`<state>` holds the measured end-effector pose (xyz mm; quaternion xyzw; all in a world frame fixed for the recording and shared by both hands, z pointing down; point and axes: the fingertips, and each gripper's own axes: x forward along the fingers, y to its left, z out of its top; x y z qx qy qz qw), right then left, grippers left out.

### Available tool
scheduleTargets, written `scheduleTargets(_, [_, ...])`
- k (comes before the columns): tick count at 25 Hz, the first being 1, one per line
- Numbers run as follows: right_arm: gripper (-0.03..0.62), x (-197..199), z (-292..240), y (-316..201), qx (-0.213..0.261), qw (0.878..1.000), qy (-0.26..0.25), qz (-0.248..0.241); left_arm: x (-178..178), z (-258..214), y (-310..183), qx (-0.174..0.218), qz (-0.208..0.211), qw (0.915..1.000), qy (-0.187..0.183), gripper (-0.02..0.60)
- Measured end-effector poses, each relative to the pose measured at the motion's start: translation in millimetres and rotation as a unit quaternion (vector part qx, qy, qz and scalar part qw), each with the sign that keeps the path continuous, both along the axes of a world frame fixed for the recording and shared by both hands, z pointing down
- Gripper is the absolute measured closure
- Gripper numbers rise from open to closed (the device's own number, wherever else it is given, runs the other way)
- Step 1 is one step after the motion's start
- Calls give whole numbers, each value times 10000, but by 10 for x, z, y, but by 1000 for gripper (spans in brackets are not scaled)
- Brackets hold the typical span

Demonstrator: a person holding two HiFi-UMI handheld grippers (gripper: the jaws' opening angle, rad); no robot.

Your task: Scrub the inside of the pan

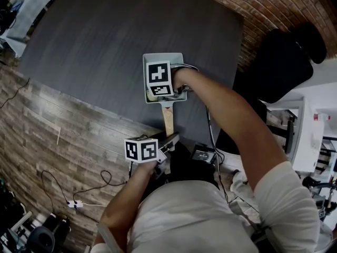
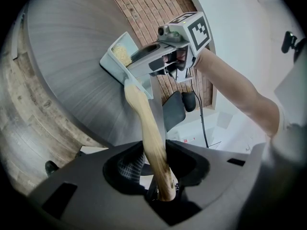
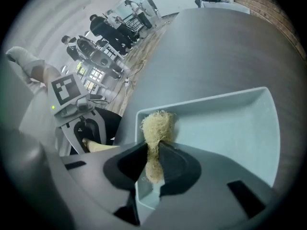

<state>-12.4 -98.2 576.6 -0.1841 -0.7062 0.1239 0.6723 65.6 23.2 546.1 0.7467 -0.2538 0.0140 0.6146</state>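
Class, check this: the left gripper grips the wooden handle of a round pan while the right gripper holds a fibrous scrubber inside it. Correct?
No: the pan is rectangular, not round, as the right gripper view shows. The left gripper grips its wooden handle, and the right gripper holds the fibrous scrubber inside it.

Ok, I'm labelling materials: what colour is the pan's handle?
The handle is pale tan wood, clearest in the left gripper view.
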Motion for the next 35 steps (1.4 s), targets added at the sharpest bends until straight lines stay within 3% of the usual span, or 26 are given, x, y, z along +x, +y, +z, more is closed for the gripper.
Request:
scheduleTargets(11, [516,19,-97,65,-502,9987,122,-42,-4,4,7,10,32,10000,-6,451])
scheduleTargets(22, [516,16,-469,153,-702,9964,-469,-5,10,9,0,1,55,10000,-13,451])
scheduleTargets(27, [516,-32,-643,-41,-172,9961,-865,46,9,9,5,-8,45,10000,-21,451])
scheduleTargets(35, [516,75,-581,-622,1444,9851,-937,17,9,8,15,-44,-8,10000,-36,453])
